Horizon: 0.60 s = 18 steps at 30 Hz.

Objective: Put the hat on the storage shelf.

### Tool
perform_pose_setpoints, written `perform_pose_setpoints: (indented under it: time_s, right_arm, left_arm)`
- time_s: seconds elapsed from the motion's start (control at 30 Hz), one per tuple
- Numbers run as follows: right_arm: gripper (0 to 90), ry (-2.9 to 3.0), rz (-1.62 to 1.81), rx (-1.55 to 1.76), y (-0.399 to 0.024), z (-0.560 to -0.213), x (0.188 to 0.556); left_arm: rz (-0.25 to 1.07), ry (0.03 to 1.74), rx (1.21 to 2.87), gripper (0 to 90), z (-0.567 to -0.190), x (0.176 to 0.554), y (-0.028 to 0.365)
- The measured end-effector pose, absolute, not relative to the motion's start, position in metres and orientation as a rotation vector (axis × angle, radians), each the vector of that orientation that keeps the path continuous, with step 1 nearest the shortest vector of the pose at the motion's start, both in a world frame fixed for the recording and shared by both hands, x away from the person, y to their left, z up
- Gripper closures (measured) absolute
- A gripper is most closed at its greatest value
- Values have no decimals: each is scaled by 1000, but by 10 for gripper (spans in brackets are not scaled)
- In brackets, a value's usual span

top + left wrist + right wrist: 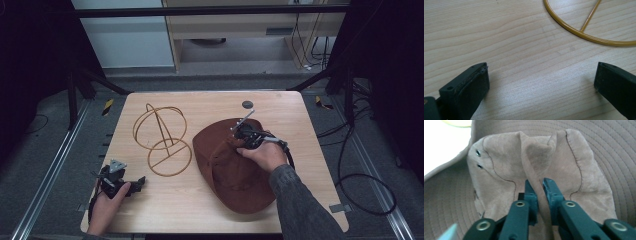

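A brown wide-brimmed hat (235,172) lies on the right half of the wooden table (210,105). My right gripper (235,141) sits on its crown, held by a hand. In the right gripper view my right gripper (539,185) is shut on a pinched fold of the hat's crown (534,162), the pads pressing the fabric from both sides. A gold wire hat stand (162,140) stands left of the hat. My left gripper (137,182) rests near the front left edge, open. In the left gripper view my left gripper (541,80) has bare wood between its jaws, and the stand's base ring (584,33) lies beyond.
A small dark round disc (247,104) lies near the table's far edge. Black cables (360,170) trail on the floor at the right. Metal frame rails run along both sides of the table.
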State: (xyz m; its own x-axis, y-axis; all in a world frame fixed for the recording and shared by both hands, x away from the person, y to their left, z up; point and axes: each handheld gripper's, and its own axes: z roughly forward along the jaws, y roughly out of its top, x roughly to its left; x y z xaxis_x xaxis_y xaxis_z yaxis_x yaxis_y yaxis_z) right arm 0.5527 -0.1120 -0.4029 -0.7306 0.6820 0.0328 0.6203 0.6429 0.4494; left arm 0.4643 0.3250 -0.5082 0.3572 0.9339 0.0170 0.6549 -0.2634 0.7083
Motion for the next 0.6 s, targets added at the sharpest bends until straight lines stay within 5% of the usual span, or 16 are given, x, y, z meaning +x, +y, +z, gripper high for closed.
perform_pose_setpoints:
  time_s: [0.6]
  right_arm:
    - [891,2651,852,1083,-145,-375,531]
  left_arm:
    - [594,1377,2012,0,-508,465,325]
